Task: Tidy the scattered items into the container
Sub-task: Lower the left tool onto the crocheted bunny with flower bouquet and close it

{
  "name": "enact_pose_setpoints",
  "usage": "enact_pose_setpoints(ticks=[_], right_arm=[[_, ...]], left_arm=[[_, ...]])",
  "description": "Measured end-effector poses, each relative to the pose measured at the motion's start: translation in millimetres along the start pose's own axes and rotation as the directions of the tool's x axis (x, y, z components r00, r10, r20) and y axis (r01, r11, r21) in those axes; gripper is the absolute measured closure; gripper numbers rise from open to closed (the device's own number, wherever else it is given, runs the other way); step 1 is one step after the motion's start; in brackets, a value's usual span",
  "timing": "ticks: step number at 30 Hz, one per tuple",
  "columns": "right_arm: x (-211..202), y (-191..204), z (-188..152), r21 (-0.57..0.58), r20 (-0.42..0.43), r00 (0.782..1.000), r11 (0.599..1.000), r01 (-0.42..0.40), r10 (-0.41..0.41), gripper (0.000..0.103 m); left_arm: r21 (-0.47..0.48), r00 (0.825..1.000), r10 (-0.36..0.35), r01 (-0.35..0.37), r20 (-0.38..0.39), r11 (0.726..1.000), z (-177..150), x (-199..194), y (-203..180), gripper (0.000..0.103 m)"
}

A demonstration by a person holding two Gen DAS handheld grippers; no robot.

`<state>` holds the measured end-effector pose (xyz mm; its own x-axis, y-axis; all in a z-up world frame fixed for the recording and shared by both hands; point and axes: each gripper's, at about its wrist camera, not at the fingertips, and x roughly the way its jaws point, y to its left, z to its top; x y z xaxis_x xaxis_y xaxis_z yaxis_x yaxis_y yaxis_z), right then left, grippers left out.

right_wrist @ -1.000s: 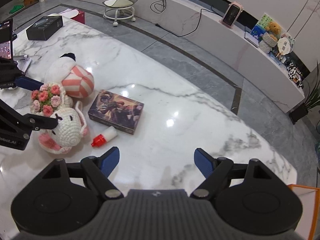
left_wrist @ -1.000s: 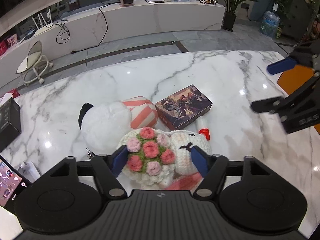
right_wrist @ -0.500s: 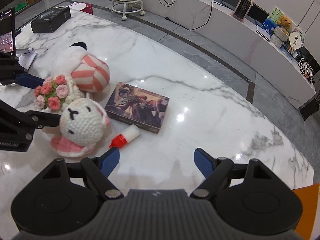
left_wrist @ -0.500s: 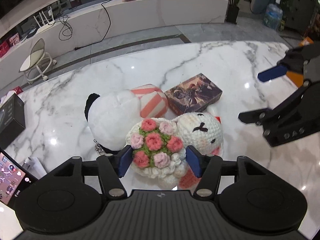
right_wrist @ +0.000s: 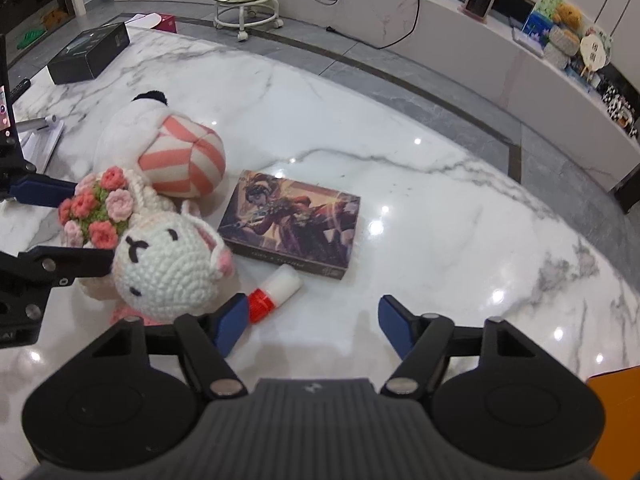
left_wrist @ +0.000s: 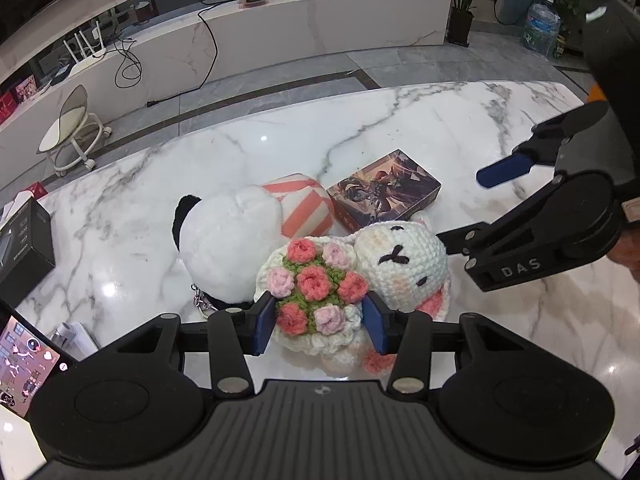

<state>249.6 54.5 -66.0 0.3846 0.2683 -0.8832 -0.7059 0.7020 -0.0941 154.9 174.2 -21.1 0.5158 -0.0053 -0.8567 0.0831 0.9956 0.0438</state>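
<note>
The left gripper [left_wrist: 319, 322] has its blue fingers [left_wrist: 265, 322] pressed against either side of the crocheted flower bouquet [left_wrist: 316, 286] — pink and coral roses on green, set in a cream wrap — so it is closed on that bouquet, which belongs to the crocheted white bunny [left_wrist: 402, 266] lying on the marble desk [left_wrist: 360, 128]. The bunny's round head sits just to the right of the bouquet, its pink-lined ear touching the desk. Behind them, touching the bunny, lies a white plush with a black ear [left_wrist: 224, 240] and a coral-and-white striped part, and just beyond that an illustrated box [left_wrist: 384, 192] lies flat. The right gripper [right_wrist: 313, 320] hovers low over the desk with its fingers [right_wrist: 394, 322] spread wide and nothing between them; its left finger is just beside the red cap of a small white glue bottle [right_wrist: 276, 292], which lies on its side between the bunny's head and the near edge of the illustrated box. In the left wrist view that gripper shows at the right, one blue finger and one dark finger apart from each other. An orange container edge [right_wrist: 616, 420] shows at the lower right of the right wrist view, well apart from the toys. A black box [right_wrist: 90, 52] rests at the far left corner of the desk, and a lit phone screen [left_wrist: 24, 368] stands at the left edge.
</note>
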Motion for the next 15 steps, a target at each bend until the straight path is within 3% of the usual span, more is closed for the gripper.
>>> enact_pose_setpoints(ticks=[15], right_arm=[[21,12,1,0.013,-0.039,0.998,0.999,-0.044,0.045,0.056]], left_arm=[[-0.012,1.0,-0.008,0.008,0.01,1.0,-1,0,3,0.049]])
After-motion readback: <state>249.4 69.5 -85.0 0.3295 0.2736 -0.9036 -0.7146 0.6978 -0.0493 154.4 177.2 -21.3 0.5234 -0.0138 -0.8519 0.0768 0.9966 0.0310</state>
